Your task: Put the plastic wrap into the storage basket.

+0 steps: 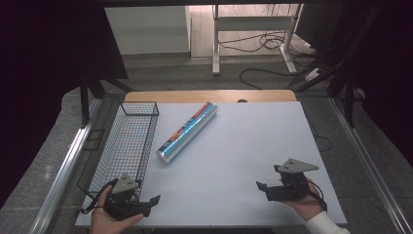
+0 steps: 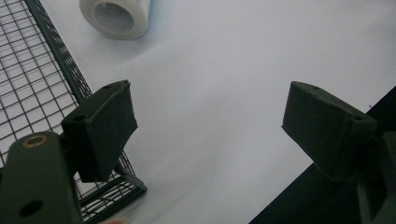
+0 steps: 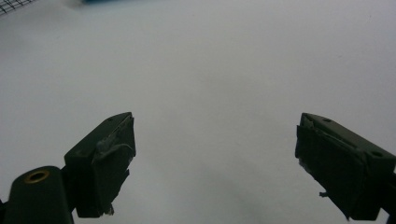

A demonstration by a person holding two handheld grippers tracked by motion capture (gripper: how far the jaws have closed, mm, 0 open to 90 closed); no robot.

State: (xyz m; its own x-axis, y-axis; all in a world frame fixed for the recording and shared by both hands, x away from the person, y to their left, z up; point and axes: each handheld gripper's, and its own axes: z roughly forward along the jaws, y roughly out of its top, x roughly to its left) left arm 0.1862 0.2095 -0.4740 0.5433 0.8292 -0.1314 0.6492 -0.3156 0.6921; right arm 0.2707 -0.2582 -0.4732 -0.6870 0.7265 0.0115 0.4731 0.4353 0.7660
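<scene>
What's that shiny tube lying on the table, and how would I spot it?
Start at the white table, then find the black wire basket along its left edge. Just right of the basket, apart from it, a long roll lies slanted. It alone is round and shiny, with a blue printed wrapper and a pale hollow end.

Two black grippers with grey three-cornered plates, trailing cables; one white sleeve.

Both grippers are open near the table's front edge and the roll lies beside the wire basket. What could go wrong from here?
1. The roll is a smooth cylinder lying free on the table; a nudge from the fingers could send it rolling.
2. The left gripper sits close to the wire basket; its fingers might snag the mesh or shove the basket.
3. The roll is long; a grasp near one end would probably tilt it.
</scene>
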